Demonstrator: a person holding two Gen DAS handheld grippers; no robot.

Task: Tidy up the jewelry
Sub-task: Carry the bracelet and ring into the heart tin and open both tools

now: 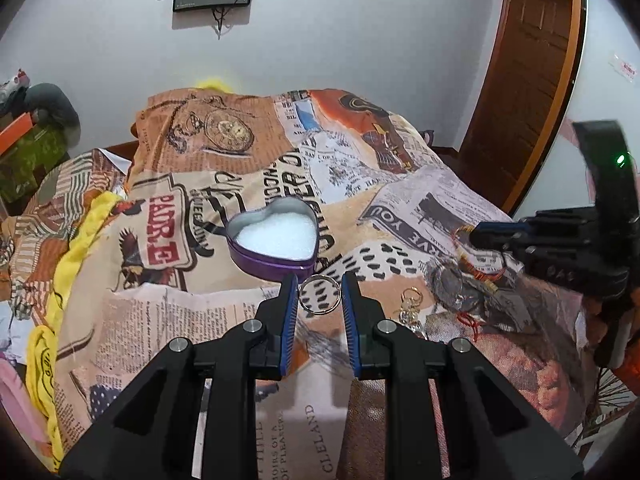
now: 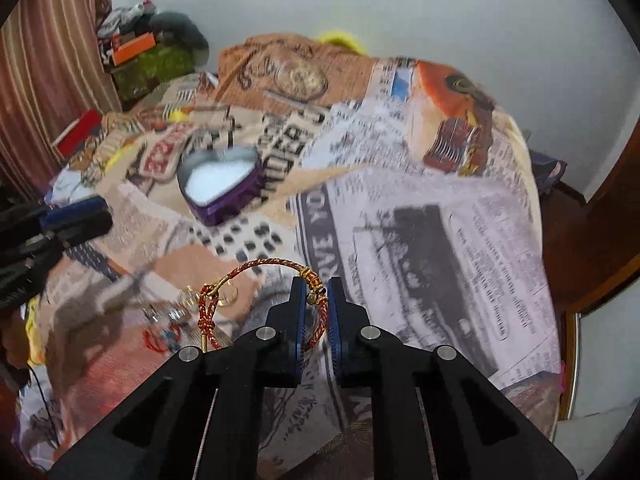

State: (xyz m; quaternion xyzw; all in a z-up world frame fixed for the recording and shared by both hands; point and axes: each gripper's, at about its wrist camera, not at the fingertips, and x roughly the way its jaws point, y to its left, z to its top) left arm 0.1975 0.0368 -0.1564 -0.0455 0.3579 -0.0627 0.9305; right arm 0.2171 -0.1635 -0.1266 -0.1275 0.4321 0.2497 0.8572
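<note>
My left gripper [image 1: 320, 294] is shut on a thin silver ring [image 1: 305, 305], which stands between its blue pads just above the cloth. Beyond it lies an open purple heart-shaped tin [image 1: 272, 268] lined with white foam. My right gripper [image 2: 317, 300] is shut on a red-and-gold braided bracelet [image 2: 276, 263], whose loop hangs out to the left of the jaws. The tin [image 2: 224, 208] sits further away on the left. In the left wrist view the right gripper [image 1: 478, 236] enters from the right with the bracelet [image 1: 486, 278] dangling under it. The left gripper [image 2: 96, 216] shows at the left edge.
A newspaper-print cloth [image 1: 420, 200] covers the bed. Gold clasps [image 1: 412, 304] and red-thread pieces [image 1: 468, 318] lie on it between the grippers. A yellow cloth [image 1: 76, 260] lies on the left. A wooden door [image 1: 532, 80] stands at the right, and piled clutter [image 2: 152, 56] at the far left.
</note>
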